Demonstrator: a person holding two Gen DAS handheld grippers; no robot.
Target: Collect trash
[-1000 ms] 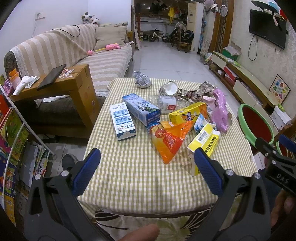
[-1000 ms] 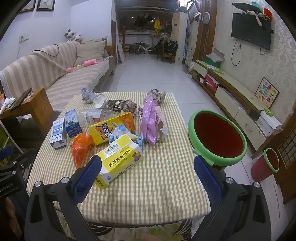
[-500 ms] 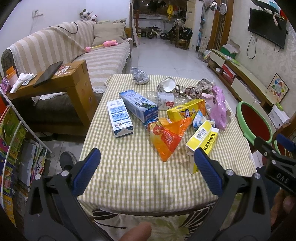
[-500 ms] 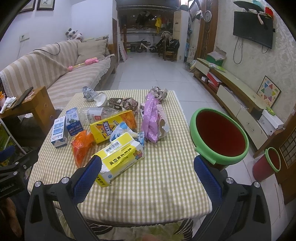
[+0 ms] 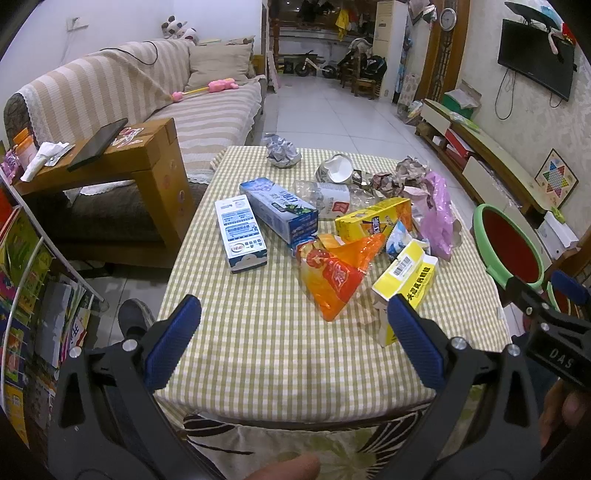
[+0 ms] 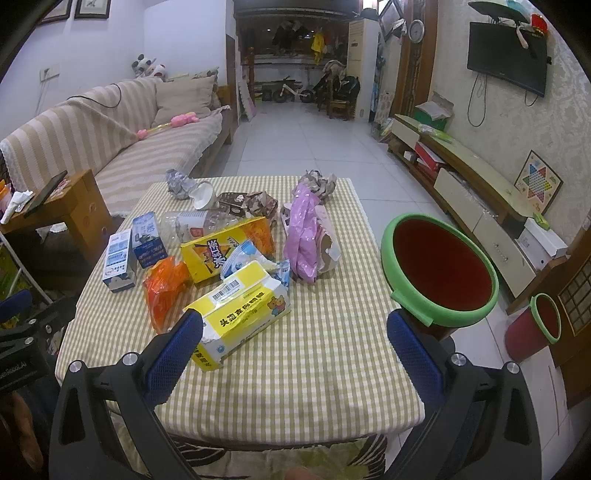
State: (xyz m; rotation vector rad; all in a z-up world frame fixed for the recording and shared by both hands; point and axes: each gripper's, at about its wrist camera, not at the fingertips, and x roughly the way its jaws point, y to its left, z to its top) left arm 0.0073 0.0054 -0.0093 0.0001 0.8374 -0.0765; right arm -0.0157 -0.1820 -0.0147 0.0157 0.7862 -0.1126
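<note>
A checked-cloth table (image 6: 314, 362) fills the living room; both grippers hover released and empty. At the right gripper's (image 6: 293, 347) eleven o'clock lies the yellow tissue pack (image 6: 240, 306), seemingly light and crushable; pinch its middle

A living room with pale walls and a floor of light grey tiles (image 6: 317, 147) runs back toward a dim far area where a small bicycle (image 6: 286, 90) and chairs stand. Along the left wall sits a long sofa (image 6: 110, 136) under a beige striped cover, with a cushion (image 6: 183, 99) and plush toys at its far end. Beside it stands a wooden side table (image 5: 147, 155). On the right wall hangs a dark television (image 6: 506, 62) above a low cabinet (image 6: 476, 184), and a round clock (image 6: 416, 26) hangs nearer the back. The worktop (image 6: 295, 362) wears a green-and-white checked cloth.
</note>
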